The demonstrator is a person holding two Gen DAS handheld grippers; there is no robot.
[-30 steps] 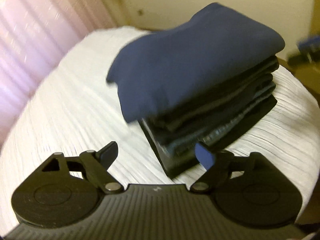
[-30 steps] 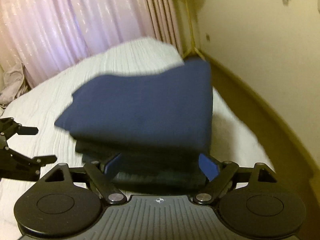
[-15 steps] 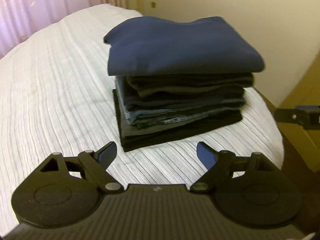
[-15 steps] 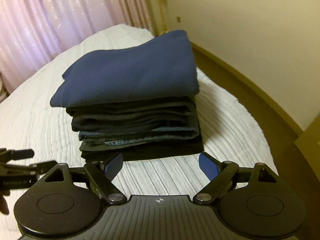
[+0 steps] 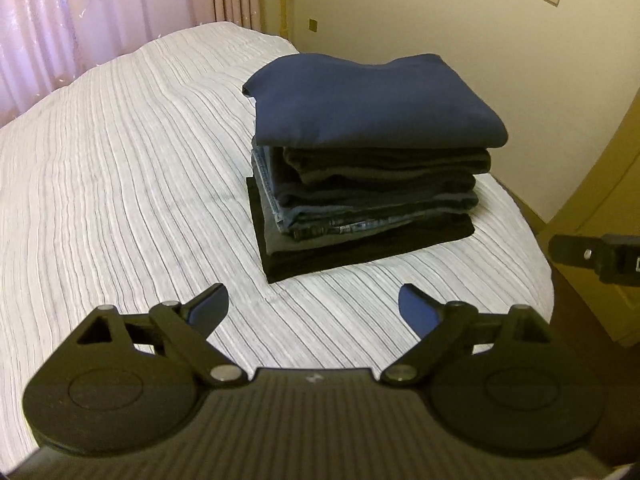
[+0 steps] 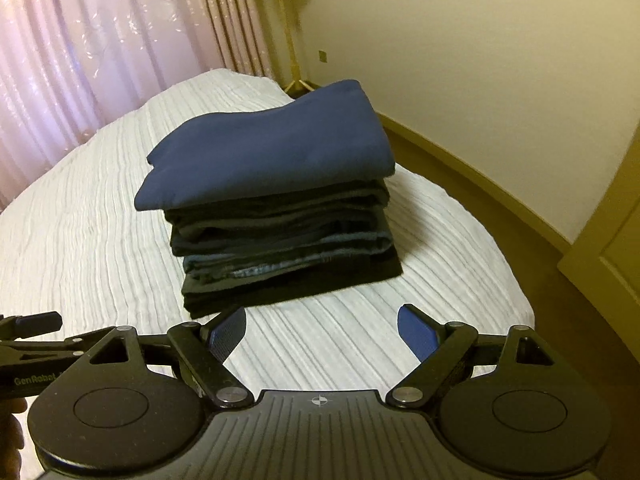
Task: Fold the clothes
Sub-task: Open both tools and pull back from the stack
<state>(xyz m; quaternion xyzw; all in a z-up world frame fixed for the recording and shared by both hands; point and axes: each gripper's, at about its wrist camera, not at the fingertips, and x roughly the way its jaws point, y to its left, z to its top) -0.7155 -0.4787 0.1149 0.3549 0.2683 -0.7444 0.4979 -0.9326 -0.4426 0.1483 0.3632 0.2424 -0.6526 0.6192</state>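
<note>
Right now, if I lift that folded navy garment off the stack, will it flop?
The folded navy garment is probably floppy: soft, rounded folds. One-sided grips likely unfold it. Its overhanging corner already sags past the dark clothes stack.

Right gripper [image 6: 322, 330] hangs low over the white ribbed bed [image 6: 100, 240], its blue-padded fingers [image 6: 416, 334] spread wide with nothing between them. Just ahead sits the stack of folded clothes [image 6: 280, 240], dark layers squared up, a navy garment [image 6: 272, 152] lying on top. Far left, the left gripper [image 6: 36, 340] pokes into the edge of view. Behind, pink curtains [image 6: 100, 52] and a cream wall [image 6: 480, 80].
</note>
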